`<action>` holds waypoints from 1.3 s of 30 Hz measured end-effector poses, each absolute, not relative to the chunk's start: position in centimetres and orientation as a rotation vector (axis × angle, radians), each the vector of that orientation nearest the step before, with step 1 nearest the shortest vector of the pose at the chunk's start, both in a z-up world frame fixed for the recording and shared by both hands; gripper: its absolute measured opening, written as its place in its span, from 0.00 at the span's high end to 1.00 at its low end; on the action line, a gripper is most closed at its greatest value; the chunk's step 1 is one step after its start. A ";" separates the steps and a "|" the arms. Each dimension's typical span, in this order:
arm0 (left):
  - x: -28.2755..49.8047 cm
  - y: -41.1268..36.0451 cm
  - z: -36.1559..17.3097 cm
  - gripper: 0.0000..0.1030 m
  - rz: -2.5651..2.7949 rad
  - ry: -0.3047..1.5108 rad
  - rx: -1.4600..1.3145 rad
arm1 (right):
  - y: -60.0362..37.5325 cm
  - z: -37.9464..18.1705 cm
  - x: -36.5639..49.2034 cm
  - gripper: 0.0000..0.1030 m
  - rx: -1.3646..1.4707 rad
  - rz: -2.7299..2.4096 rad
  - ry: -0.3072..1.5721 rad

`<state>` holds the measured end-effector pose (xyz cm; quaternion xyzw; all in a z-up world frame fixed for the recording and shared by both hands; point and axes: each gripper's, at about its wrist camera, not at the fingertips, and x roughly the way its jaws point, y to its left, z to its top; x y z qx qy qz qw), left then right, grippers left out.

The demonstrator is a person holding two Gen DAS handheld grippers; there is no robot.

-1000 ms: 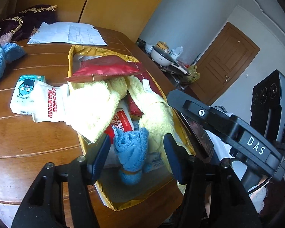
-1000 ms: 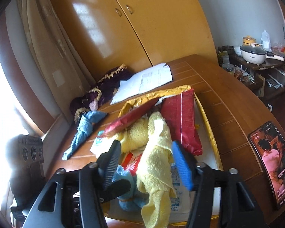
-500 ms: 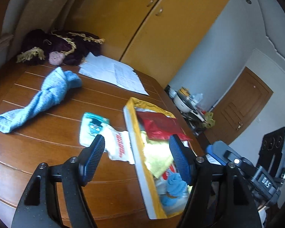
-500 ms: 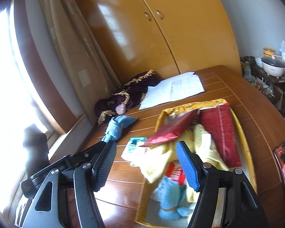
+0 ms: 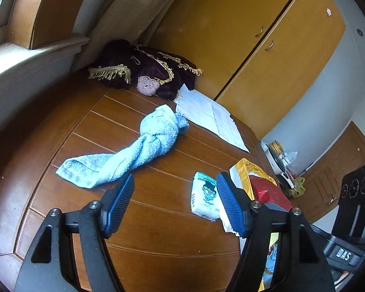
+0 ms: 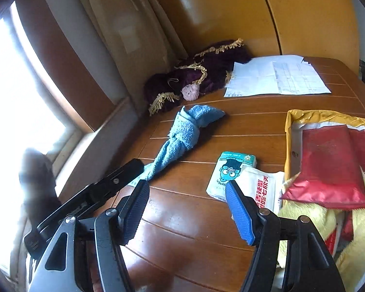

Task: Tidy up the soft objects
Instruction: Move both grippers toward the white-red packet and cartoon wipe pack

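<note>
A knotted light-blue towel point(image 5: 133, 150) point(image 6: 182, 136) lies on the wooden table point(image 5: 158, 231). My left gripper point(image 5: 175, 202) is open and empty, a little short of the towel's near end. My right gripper point(image 6: 187, 209) is open and empty too, above bare table between the towel and a yellow-rimmed box point(image 6: 292, 121) point(image 5: 243, 168). The box holds red packets point(image 6: 328, 165) and yellow towels point(image 6: 311, 221). A white tissue pack with a cartoon face point(image 5: 205, 199) point(image 6: 231, 172) lies just left of the box.
A dark purple cloth with gold fringe point(image 5: 146, 68) point(image 6: 197, 77) sits at the table's far corner beside white paper sheets point(image 5: 209, 119) point(image 6: 277, 75). Wooden cabinets point(image 5: 255, 36) and a curtain stand behind. A window sill runs along the left.
Both grippers pulled back from the box and swung left toward the blue towel on the table. The small blue towel now lies in the box, out of the left gripper.
</note>
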<state>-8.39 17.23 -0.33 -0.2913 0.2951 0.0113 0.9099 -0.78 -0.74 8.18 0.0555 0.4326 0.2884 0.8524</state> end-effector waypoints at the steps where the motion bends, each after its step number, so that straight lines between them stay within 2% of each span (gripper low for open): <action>1: -8.4 17.4 -0.4 0.33 0.030 0.613 -0.604 | -0.2 7.7 0.0 0.37 0.107 0.576 0.932; 5: -8.4 17.7 -0.4 0.33 0.039 0.615 -0.602 | 0.5 6.2 1.7 0.39 0.068 0.493 0.962; 9: -8.1 17.5 -0.5 0.33 0.030 0.623 -0.592 | 0.4 4.6 2.2 0.47 0.054 0.474 1.019; 14: -7.6 16.4 -0.6 0.33 0.010 0.641 -0.573 | -1.0 4.7 2.1 0.45 0.063 0.414 0.966; 25: -6.9 14.2 -0.7 0.33 -0.026 0.675 -0.531 | -3.9 4.2 3.5 0.47 0.156 0.417 1.000; 31: -6.6 13.2 -0.8 0.33 -0.045 0.691 -0.495 | -4.9 4.3 3.8 0.47 0.133 0.413 1.005; 34: -6.6 13.3 -0.9 0.33 -0.042 0.688 -0.494 | -5.3 4.3 4.1 0.45 0.146 0.414 1.021; 39: -6.5 14.1 -1.3 0.33 -0.030 0.696 -0.529 | -2.7 4.2 2.8 0.44 0.053 0.443 1.043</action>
